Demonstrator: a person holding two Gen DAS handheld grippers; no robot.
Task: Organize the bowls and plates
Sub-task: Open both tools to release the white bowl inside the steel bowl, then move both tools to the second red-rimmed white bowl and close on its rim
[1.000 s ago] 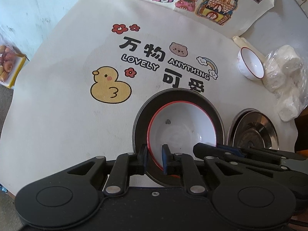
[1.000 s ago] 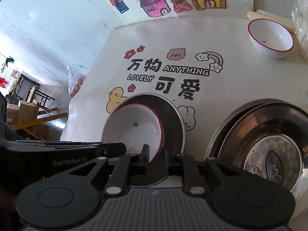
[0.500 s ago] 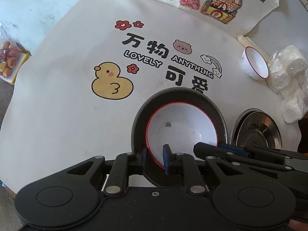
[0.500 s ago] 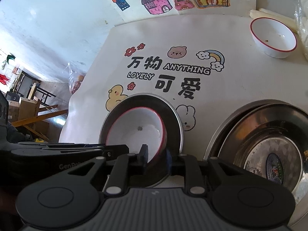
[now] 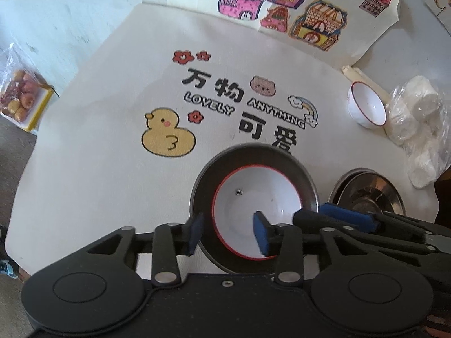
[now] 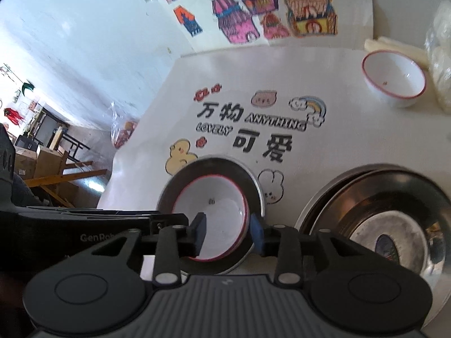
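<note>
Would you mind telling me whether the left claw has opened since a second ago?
Yes. The left claw was pinched on the near rim of the white bowl; its fingers now stand apart on either side of that rim, inside the steel plate.

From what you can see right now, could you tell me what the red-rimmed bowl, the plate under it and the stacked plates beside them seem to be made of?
Red-rimmed bowl: glossy white, likely melamine or glazed ceramic; small highlights, and the look cannot settle which.
Plate under it: dark grey metal, probably stainless steel with a dull sheen.
Stacked plates: polished stainless steel, with mirror-like reflections.
</note>
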